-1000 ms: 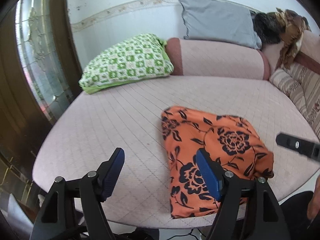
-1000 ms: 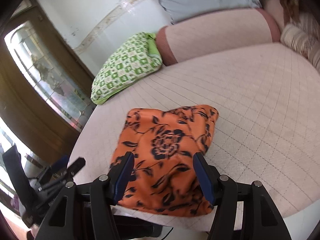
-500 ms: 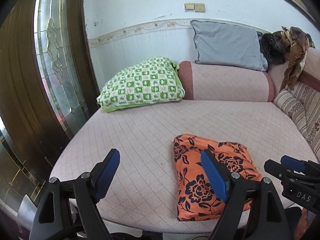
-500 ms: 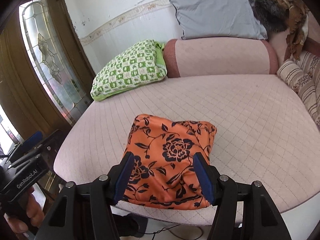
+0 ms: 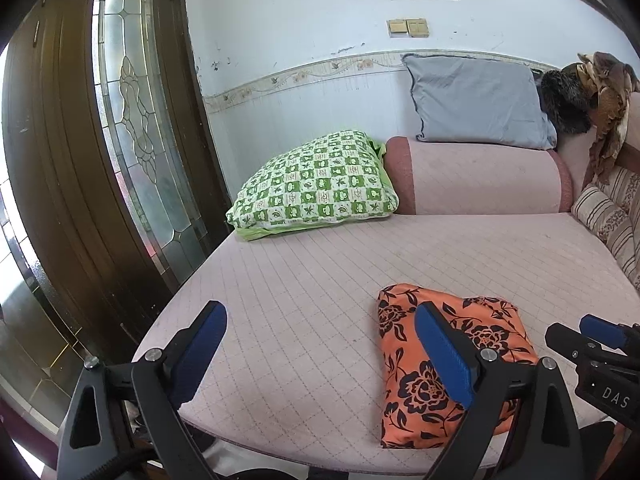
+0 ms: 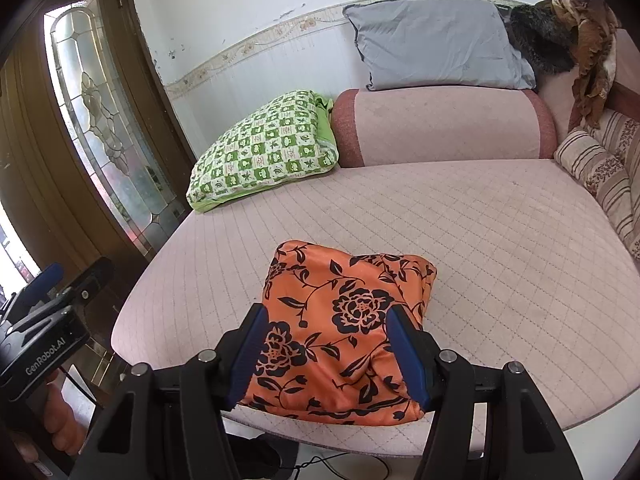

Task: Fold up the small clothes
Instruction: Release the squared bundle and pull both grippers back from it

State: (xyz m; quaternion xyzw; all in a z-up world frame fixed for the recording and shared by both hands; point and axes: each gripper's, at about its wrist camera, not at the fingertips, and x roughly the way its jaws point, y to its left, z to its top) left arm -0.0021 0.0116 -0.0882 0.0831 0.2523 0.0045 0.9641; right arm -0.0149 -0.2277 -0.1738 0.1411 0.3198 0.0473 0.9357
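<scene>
The left gripper point(image 5: 320, 354) is showing two black angular arms, each carrying a silver screw head and ending in a ribbed blue pad point(image 5: 442, 356). The right gripper point(image 6: 326, 354) is wearing the same black frame, silver screws and blue fingers point(image 6: 404, 354). At 9 o'clock in the right wrist view, white "GenRobot.AI" lettering is running along a black housing, with bare skin of the left hand point(image 6: 60, 420) peeking beneath it. At 3 o'clock in the left wrist view, white letters "DAS" are marking another black housing.

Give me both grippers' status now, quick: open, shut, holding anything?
Left gripper: open, holding nothing, above the bed cover.
Right gripper: open, holding nothing, above the folded orange floral garment.
</scene>
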